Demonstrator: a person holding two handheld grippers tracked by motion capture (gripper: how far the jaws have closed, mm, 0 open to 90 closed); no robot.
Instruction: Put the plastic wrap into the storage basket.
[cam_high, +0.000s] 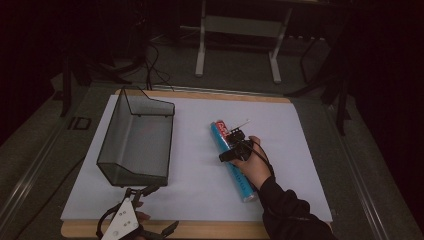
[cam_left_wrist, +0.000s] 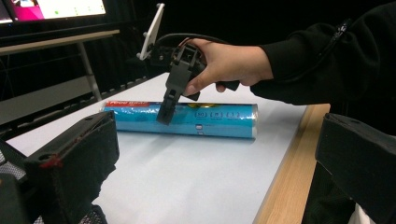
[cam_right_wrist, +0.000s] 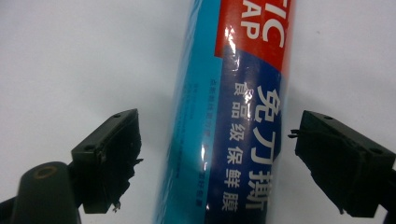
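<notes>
A long blue roll of plastic wrap (cam_high: 235, 167) with a red label end lies on the white sheet (cam_high: 200, 150), right of centre. My right gripper (cam_high: 231, 151) is held down over the roll's far half, open, one jaw on each side of the roll (cam_right_wrist: 233, 93), neither touching it. In the left gripper view the right gripper (cam_left_wrist: 169, 100) points down onto the roll (cam_left_wrist: 219, 120). My left gripper (cam_high: 157, 210) sits at the table's front left edge, open and holding nothing, its jaws (cam_left_wrist: 215, 140) spread wide and facing the roll. A black mesh basket (cam_high: 137, 142) stands at the left.
The wooden table edge (cam_high: 210, 231) runs along the front under the white sheet. A white-legged frame (cam_high: 200, 50) and cables stand on the floor beyond the table. A lit monitor (cam_left_wrist: 56, 7) shows behind a desk.
</notes>
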